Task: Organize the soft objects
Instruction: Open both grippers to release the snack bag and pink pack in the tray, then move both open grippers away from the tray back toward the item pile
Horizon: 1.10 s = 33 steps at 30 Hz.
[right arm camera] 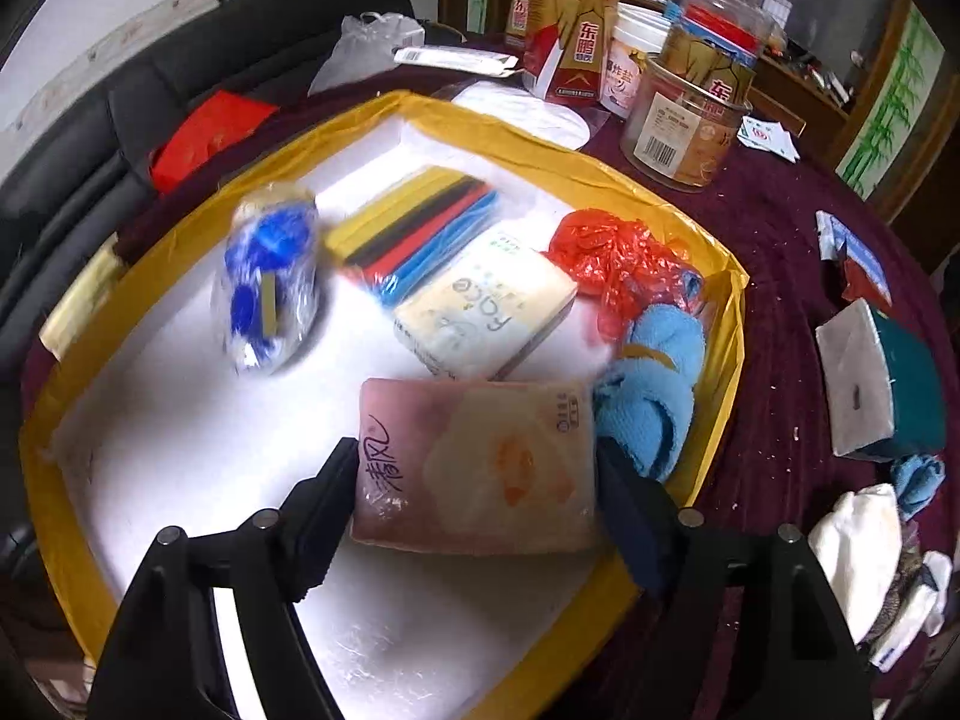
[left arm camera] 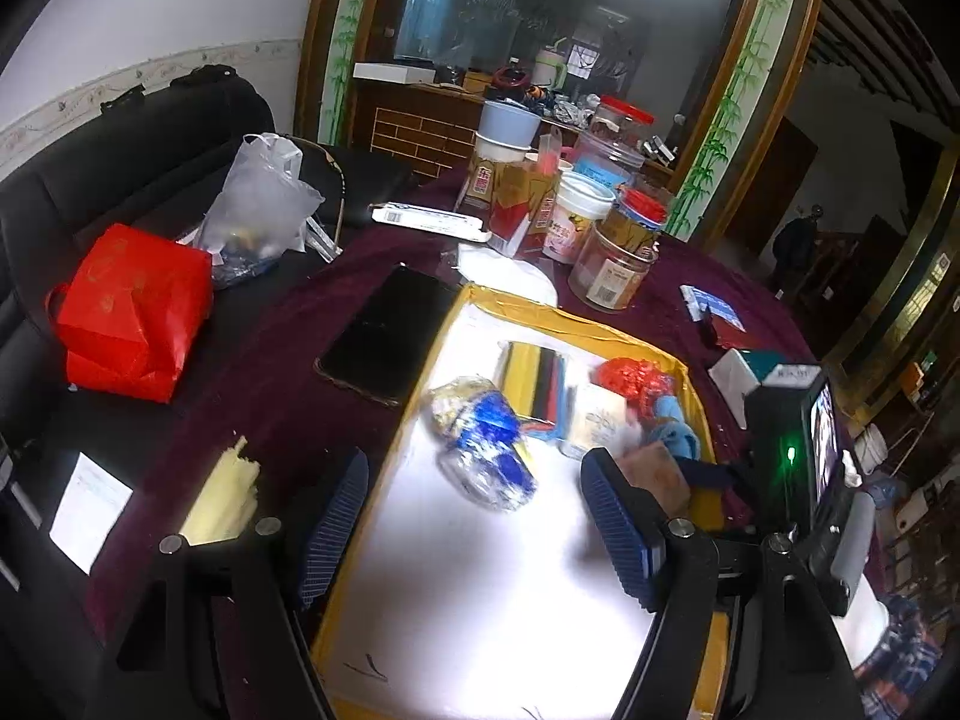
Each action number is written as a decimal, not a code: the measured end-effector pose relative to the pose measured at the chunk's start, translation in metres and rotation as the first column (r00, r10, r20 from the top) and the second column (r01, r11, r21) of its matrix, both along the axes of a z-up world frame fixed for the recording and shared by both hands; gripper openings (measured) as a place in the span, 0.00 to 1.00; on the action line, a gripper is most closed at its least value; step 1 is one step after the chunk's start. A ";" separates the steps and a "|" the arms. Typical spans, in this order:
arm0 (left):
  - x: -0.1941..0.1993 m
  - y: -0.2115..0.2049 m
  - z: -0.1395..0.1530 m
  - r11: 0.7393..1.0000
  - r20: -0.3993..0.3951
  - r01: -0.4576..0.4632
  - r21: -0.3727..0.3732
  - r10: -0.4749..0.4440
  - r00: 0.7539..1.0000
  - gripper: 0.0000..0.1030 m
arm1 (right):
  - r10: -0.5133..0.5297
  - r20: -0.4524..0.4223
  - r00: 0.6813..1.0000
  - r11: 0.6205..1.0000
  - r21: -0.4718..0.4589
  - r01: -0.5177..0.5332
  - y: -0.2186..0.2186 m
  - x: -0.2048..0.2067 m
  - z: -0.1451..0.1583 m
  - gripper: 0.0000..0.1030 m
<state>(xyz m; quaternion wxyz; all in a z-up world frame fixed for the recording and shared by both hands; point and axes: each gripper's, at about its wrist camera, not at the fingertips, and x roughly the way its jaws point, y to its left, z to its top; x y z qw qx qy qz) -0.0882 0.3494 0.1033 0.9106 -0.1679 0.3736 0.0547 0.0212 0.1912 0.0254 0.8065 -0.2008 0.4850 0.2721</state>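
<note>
Pink tissue pack: lies between the fingers of the right tongs, on the white floor of the tray; both pads sit at its short ends, and whether they press or only flank it I cannot tell.
Right tongs: jaws spread as wide as the pack is long, pointing steeply down into the tray.
Left tongs: jaws apart with nothing between them, hanging above the white tray floor.
Clear bag of blue-and-white pieces: just ahead of the left tongs, blurred, on the tray floor; in the right wrist view it lies ahead and to the left of the right tongs.
Cream tissue pack: directly ahead of the pink pack, close to it, lying flat and turned at an angle.
Bundle of coloured strips: beyond the cream pack, yellow, black, red and blue in a clear sleeve.
Blue cloth: just right of the right tongs, bunched against the tray wall, touching the pink pack's right end.
Red plastic bag: crumpled beyond the blue cloth, in the tray's far right corner.
Tray: white inside, yellow-taped rim, resting on the counter with its dark red cover.
Jars and cartons: clustered beyond the tray's far edge.
Black phone: left of the tray, ahead of the left tongs.
Red bag: far left, on a black seat.
</note>
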 end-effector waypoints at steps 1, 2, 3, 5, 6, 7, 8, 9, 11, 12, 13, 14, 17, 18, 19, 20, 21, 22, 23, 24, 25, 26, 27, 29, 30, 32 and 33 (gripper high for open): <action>-0.003 -0.002 0.001 1.000 0.002 0.006 -0.007 -0.006 1.000 0.75 | -0.006 -0.010 1.000 1.000 0.020 0.006 -0.002 0.001 0.003 0.74; -0.005 -0.005 0.002 1.000 0.005 0.012 -0.009 -0.012 1.000 0.75 | -0.010 -0.013 1.000 0.999 0.043 0.010 -0.006 0.000 0.007 0.74; -0.007 -0.008 0.003 1.000 0.006 0.019 -0.012 -0.019 1.000 0.75 | -0.012 -0.010 1.000 0.998 0.066 0.013 -0.010 -0.003 0.013 0.74; -0.011 -0.016 0.004 0.999 0.005 0.034 -0.022 -0.034 0.999 0.76 | -0.016 0.004 1.000 0.993 0.113 0.015 -0.021 -0.010 0.026 0.74; -0.014 -0.021 0.004 0.999 0.005 0.042 -0.030 -0.042 0.999 0.76 | -0.022 0.016 1.000 0.990 0.142 0.019 -0.032 -0.016 0.035 0.74; -0.015 -0.025 0.003 0.998 0.004 0.049 -0.036 -0.049 0.999 0.77 | -0.029 0.024 0.999 0.986 0.163 0.025 -0.040 -0.019 0.041 0.74; -0.017 -0.030 0.002 0.997 0.003 0.057 -0.044 -0.056 0.998 0.77 | -0.047 0.033 0.998 0.979 0.200 0.039 -0.058 -0.026 0.050 0.74; -0.019 -0.036 0.001 0.996 0.002 0.065 -0.053 -0.065 0.998 0.77 | -0.065 0.035 0.997 0.972 0.227 0.055 -0.073 -0.031 0.055 0.74; -0.022 -0.051 -0.002 0.992 0.005 0.094 -0.084 -0.094 0.996 0.77 | -0.120 0.036 0.992 0.953 0.283 0.105 -0.106 -0.041 0.064 0.74; -0.024 -0.058 -0.001 0.990 0.009 0.104 -0.092 -0.104 0.995 0.77 | -0.161 0.043 0.986 0.938 0.318 0.140 -0.124 -0.047 0.067 0.74; -0.024 -0.066 -0.001 0.988 0.016 0.117 -0.100 -0.116 0.993 0.77 | -0.225 0.060 0.973 0.912 0.363 0.189 -0.148 -0.057 0.072 0.74; -0.025 -0.074 -0.001 0.985 0.025 0.132 -0.110 -0.130 0.991 0.77 | -0.297 0.080 0.952 0.880 0.410 0.240 -0.174 -0.070 0.075 0.75; -0.025 -0.098 0.002 0.973 0.036 0.176 -0.153 -0.172 0.984 0.77 | -0.516 0.150 0.843 0.763 0.527 0.374 -0.245 -0.118 0.075 0.88; -0.025 -0.105 0.004 0.968 0.034 0.192 -0.162 -0.189 0.981 0.77 | -0.566 0.172 0.806 0.735 0.547 0.400 -0.258 -0.131 0.071 0.89; -0.025 -0.110 0.005 0.966 0.033 0.203 -0.162 -0.200 0.979 0.77 | -0.617 0.201 0.761 0.706 0.568 0.423 -0.271 -0.148 0.067 0.89; -0.025 -0.118 0.008 0.964 0.028 0.218 -0.153 -0.216 0.976 0.77 | -0.654 0.229 0.721 0.685 0.584 0.436 -0.282 -0.165 0.061 0.89; -0.026 -0.126 0.012 0.963 0.020 0.234 -0.135 -0.233 0.972 0.77 | -0.677 0.248 0.693 0.672 0.592 0.445 -0.290 -0.177 0.057 0.89; -0.026 -0.133 0.015 0.961 0.013 0.250 -0.119 -0.250 0.968 0.77 | -0.699 0.263 0.665 0.659 0.597 0.457 -0.295 -0.187 0.053 0.89; -0.027 -0.138 0.017 0.958 0.010 0.263 -0.110 -0.264 0.964 0.77 | -0.721 0.270 0.638 0.644 0.602 0.472 -0.298 -0.195 0.049 0.89; -0.028 -0.143 0.021 0.956 0.009 0.276 -0.101 -0.276 0.961 0.77 | -0.732 0.270 0.625 0.633 0.608 0.479 -0.299 -0.200 0.046 0.89; -0.028 -0.147 0.025 0.954 0.010 0.285 -0.096 -0.285 0.958 0.77 | -0.736 0.275 0.618 0.631 0.607 0.483 -0.299 -0.201 0.045 0.89; -0.028 -0.151 0.029 0.951 0.011 0.292 -0.099 -0.292 0.956 0.77 | -0.740 0.289 0.607 0.636 0.595 0.491 -0.295 -0.203 0.045 0.89; -0.028 -0.154 0.034 0.948 0.013 0.297 -0.112 -0.298 0.955 0.77 | -0.740 0.296 0.604 0.640 0.587 0.496 -0.291 -0.204 0.045 0.89; -0.027 -0.160 0.041 0.939 0.024 0.310 -0.146 -0.310 0.950 0.77 | -0.736 0.298 0.607 0.651 0.555 0.517 -0.287 -0.210 0.042 0.89; -0.027 -0.164 0.045 0.934 0.033 0.321 -0.156 -0.320 0.947 0.77 | -0.724 0.309 0.617 0.671 0.526 0.523 -0.282 -0.212 0.041 0.89; -0.031 -0.173 0.050 0.930 0.050 0.343 -0.136 -0.339 0.939 0.77 | -0.696 0.370 0.616 0.711 0.476 0.518 -0.278 -0.226 0.040 0.89; -0.034 -0.176 0.050 0.929 0.054 0.349 -0.123 -0.345 0.937 0.78 | -0.692 0.385 0.611 0.716 0.477 0.510 -0.278 -0.231 0.040 0.89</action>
